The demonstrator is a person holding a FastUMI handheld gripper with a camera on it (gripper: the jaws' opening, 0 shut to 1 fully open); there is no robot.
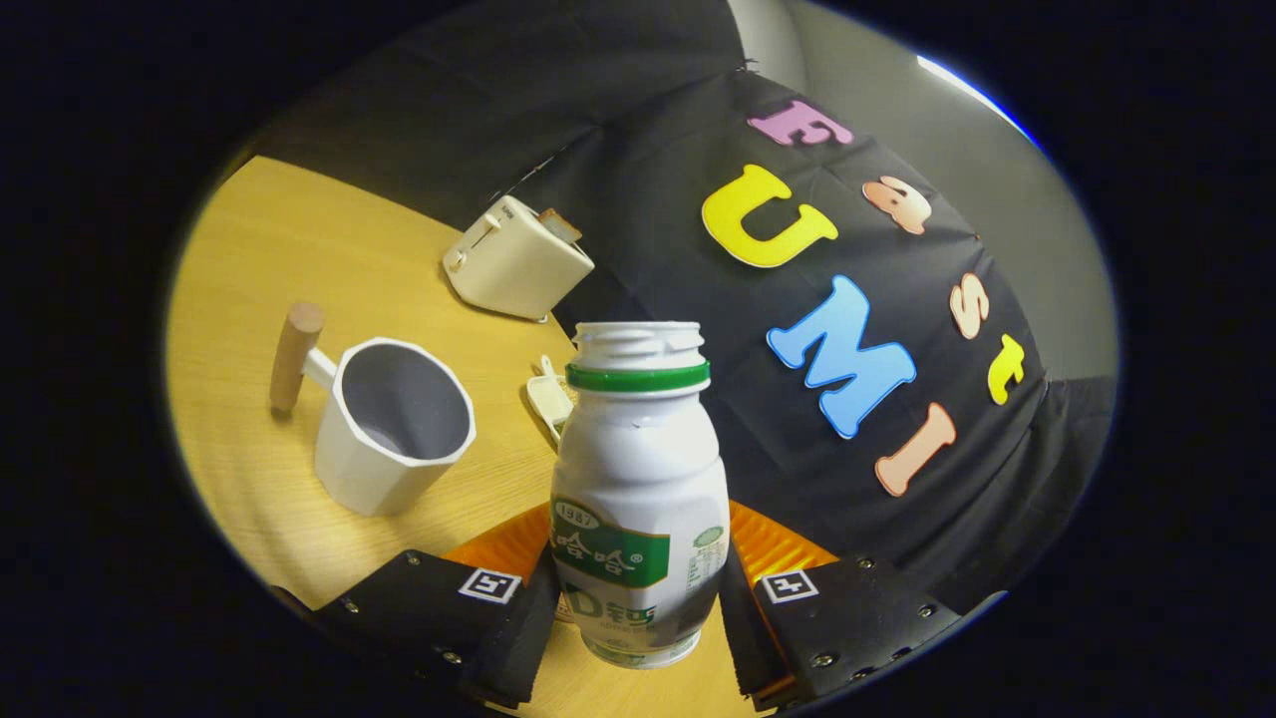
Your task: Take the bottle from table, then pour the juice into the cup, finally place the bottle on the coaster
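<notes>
A white plastic bottle (638, 489) with a green neck ring, a green label and no cap stands between my fingers. My gripper (638, 610) is shut on its lower body, one finger (518, 613) on each side. The view is tilted, and the bottle's base appears slightly off the wooden table (279, 249). Just behind the base lies a ribbed orange coaster (498, 546), showing on both sides of the bottle. A white faceted cup (394, 424) with a wooden handle (295, 357) stands to the left of the bottle, its mouth open and its inside looking empty.
A cream toaster (516, 261) with a slice in its slot sits beyond the cup, near the table's far edge. A small white scoop-like object (550, 397) lies behind the bottle. Black cloth hangs behind and to the right of the table.
</notes>
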